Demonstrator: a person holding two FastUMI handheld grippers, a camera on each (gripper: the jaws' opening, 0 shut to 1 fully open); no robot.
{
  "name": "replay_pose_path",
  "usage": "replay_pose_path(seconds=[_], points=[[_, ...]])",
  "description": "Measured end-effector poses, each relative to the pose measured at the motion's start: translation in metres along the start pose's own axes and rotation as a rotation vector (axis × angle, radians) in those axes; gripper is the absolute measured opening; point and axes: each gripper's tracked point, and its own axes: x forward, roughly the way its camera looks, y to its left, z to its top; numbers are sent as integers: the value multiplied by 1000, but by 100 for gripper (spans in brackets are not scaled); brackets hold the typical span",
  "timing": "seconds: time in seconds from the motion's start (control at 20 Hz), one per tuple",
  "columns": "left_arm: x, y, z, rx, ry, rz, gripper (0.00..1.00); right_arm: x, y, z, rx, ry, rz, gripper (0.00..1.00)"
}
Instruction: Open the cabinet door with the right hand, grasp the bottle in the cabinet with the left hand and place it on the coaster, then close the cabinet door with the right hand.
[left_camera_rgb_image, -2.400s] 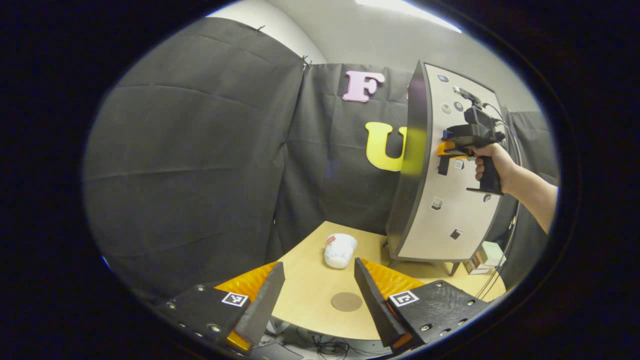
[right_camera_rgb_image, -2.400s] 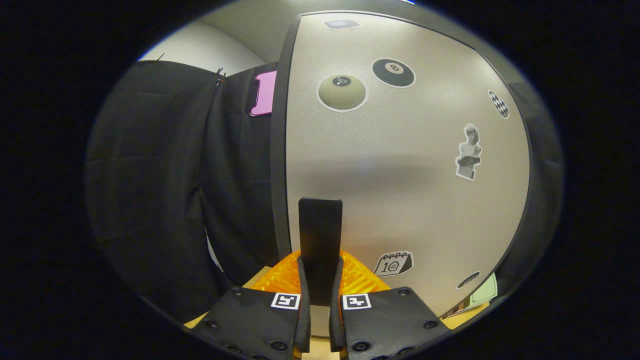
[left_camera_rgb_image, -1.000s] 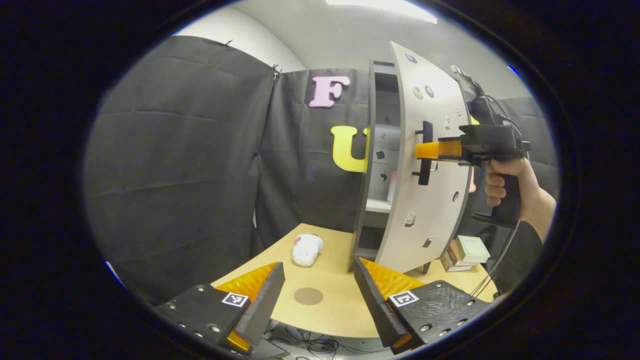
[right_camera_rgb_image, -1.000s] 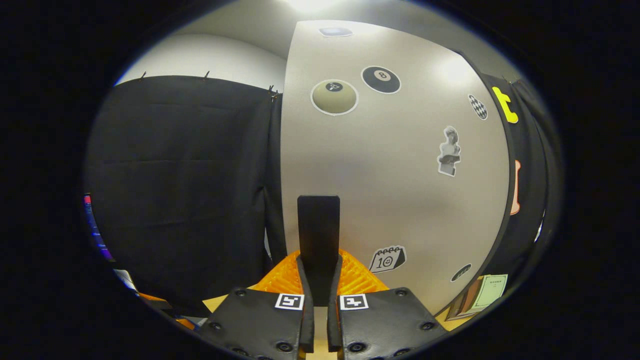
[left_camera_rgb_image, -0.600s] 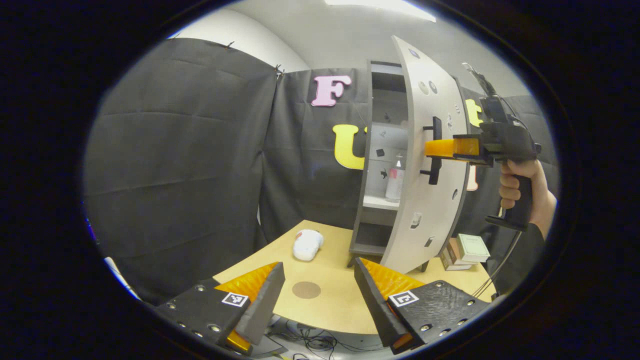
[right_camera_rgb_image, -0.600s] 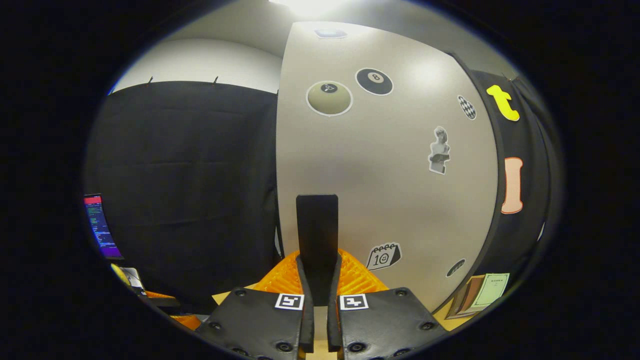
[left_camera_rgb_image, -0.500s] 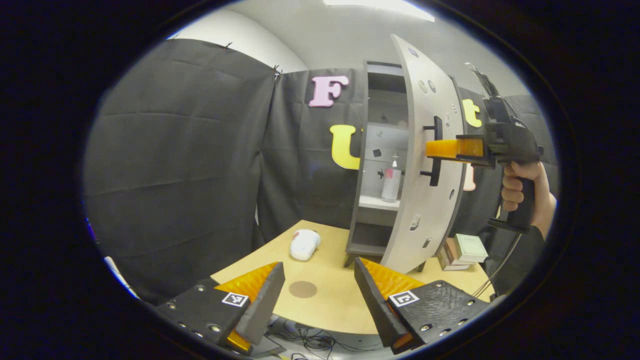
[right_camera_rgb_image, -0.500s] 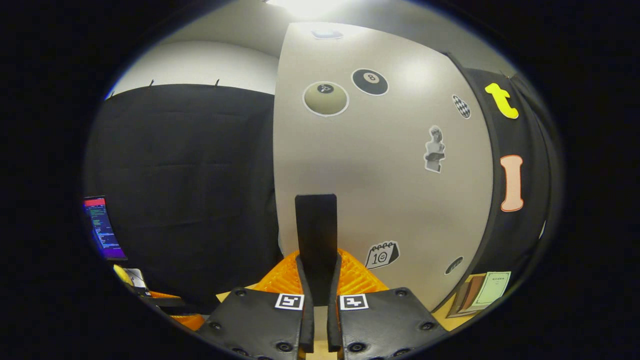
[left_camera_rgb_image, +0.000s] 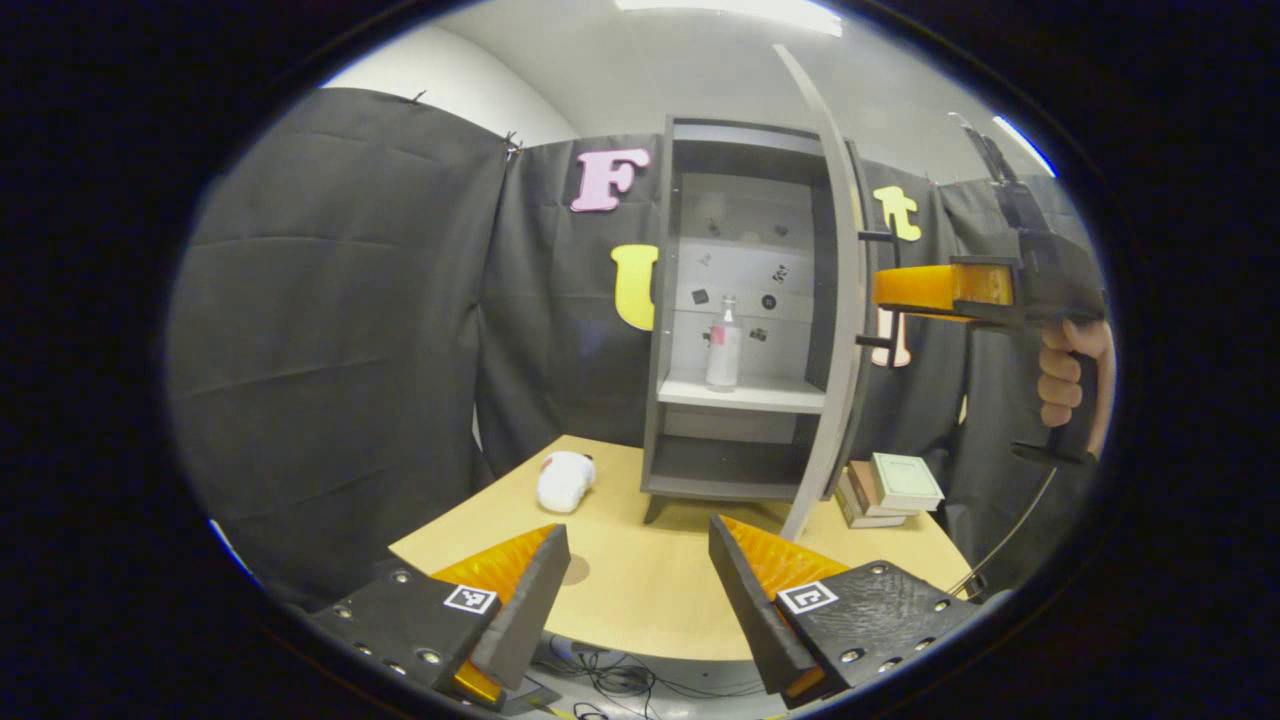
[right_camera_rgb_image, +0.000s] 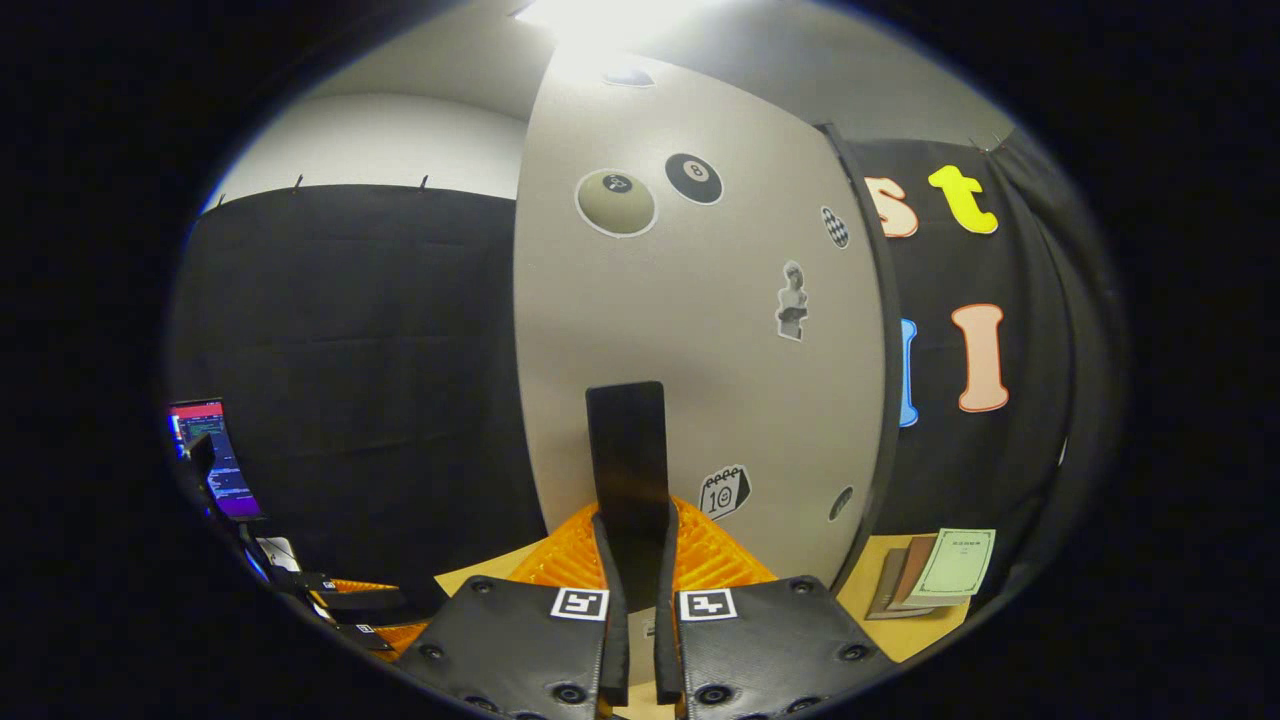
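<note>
Swung wide since a moment ago, the cabinet door (left_camera_rgb_image: 838, 300) now bares the bottle (left_camera_rgb_image: 723, 345), upright on the middle shelf (left_camera_rgb_image: 745, 393). Left tongs (left_camera_rgb_image: 630, 590) gape empty above the worktop (left_camera_rgb_image: 650, 590); right tongs (right_camera_rgb_image: 634, 560) clamp the door handle (right_camera_rgb_image: 627, 450).

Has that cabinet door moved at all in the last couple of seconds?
Yes. The cabinet door has swung outward from the cabinet frame, pulled by the right gripper, exposing the bottle.
</note>
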Motion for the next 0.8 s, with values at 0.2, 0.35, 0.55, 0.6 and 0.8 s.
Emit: replay_pose_path(seconds=[0.2, 0.35, 0.55, 0.6, 0.8], points=[[1, -21, -5, 13, 11, -38, 85, -16, -13, -1, 23, 11, -42, 12], [7, -33, -8, 27, 21, -65, 86, -27, -22, -1, 30, 11, -77, 12], [14, -45, -8, 38, 21, -94, 86, -38, -40, 0, 47, 23, -152, 11], [16, -47, -7, 38, 16, -97, 84, -42, -47, -1, 31, 37, -188, 11], [22, -49, -16, 37, 45, -103, 85, -56, -77, -3, 25, 38, -288, 11]])
